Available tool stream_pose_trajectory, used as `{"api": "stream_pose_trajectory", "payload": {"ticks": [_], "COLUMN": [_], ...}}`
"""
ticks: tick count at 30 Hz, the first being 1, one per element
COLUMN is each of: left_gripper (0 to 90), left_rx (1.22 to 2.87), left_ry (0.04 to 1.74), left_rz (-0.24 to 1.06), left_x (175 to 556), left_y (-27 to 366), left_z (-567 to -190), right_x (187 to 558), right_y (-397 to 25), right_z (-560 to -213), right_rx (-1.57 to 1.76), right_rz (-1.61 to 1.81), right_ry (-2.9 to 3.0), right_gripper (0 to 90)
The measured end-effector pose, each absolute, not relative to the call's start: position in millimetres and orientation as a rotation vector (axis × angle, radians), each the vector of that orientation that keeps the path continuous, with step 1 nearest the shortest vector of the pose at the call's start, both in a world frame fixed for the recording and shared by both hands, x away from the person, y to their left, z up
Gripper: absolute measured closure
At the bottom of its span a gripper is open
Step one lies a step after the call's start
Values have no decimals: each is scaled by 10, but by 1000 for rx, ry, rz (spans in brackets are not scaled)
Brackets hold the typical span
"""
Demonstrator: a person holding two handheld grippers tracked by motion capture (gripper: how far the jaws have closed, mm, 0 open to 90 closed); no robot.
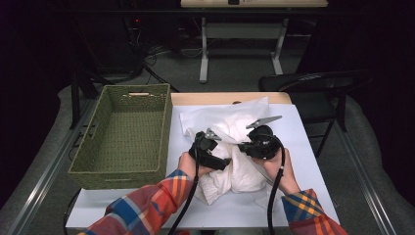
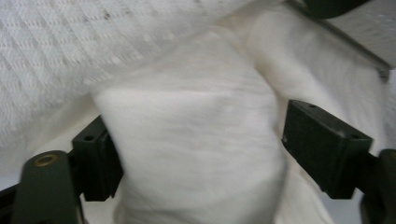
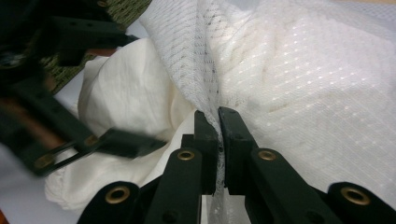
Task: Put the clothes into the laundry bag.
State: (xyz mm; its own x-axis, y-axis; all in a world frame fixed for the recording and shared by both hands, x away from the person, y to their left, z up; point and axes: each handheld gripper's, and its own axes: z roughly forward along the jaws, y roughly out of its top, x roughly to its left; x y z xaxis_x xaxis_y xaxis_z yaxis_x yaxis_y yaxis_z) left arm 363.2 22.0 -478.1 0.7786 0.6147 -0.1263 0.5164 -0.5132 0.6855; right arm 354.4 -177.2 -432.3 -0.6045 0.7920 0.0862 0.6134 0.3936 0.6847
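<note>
A plain white cloth [image 1: 247, 174] lies bunched on the table, partly wrapped by a white mesh fabric [image 1: 230, 120]. My left gripper [image 1: 218, 154] is open, its jaws wide apart on either side of a bulge of the plain cloth [image 2: 196, 140]. My right gripper [image 1: 244, 146] faces it from the right and is shut on a thin edge of the mesh fabric [image 3: 299, 84], pinched between the jaws of the right gripper [image 3: 218, 135]. The right gripper view also has the left gripper [image 3: 107, 88], blurred, at the plain cloth [image 3: 126, 107].
An empty green woven basket [image 1: 117, 177] stands at the table's left, close to the cloths. A white cover [image 1: 298, 132] spreads over the table. A dark chair [image 1: 313, 81] stands behind the right corner. Plaid sleeves enter from the bottom edge.
</note>
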Motion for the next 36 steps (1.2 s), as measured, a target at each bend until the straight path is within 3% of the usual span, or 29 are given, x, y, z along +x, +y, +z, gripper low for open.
{"api": "stream_pose_trajectory", "payload": {"ticks": [9, 14, 17, 20, 23, 28, 33, 36], "left_gripper": [6, 5, 131, 429, 656, 732, 731, 691], "left_rx": [2269, 2322, 2271, 2218, 2157, 2014, 1934, 1991], "left_ry": [813, 841, 946, 988, 981, 978, 984, 1016], "left_rz": [51, 46, 82, 127, 113, 122, 145, 118], "left_x": [3517, 3572, 3611, 3658, 3700, 3763, 3828, 3909], "left_y": [62, -146, -187, -143, -36, 73, 22, -69], "left_z": [-4877, -5119, -5281, -5320, -5259, -5011, -4855, -5021], "right_x": [3535, 3542, 3545, 3554, 3553, 3516, 3402, 3465], "right_y": [-1781, -1768, -1750, -1770, -1769, -1752, -1715, -1725], "right_z": [-4310, -4330, -4352, -4361, -4353, -4257, -3997, -4155], "right_rx": [1244, 1250, 1250, 1255, 1255, 1233, 1212, 1254], "right_rz": [1014, 1028, 1012, 1009, 1013, 1065, 1187, 1115], "right_ry": [2390, 2406, 2433, 2435, 2446, 2431, 2389, 2409], "right_gripper": [864, 867, 866, 871, 878, 887, 888, 887]}}
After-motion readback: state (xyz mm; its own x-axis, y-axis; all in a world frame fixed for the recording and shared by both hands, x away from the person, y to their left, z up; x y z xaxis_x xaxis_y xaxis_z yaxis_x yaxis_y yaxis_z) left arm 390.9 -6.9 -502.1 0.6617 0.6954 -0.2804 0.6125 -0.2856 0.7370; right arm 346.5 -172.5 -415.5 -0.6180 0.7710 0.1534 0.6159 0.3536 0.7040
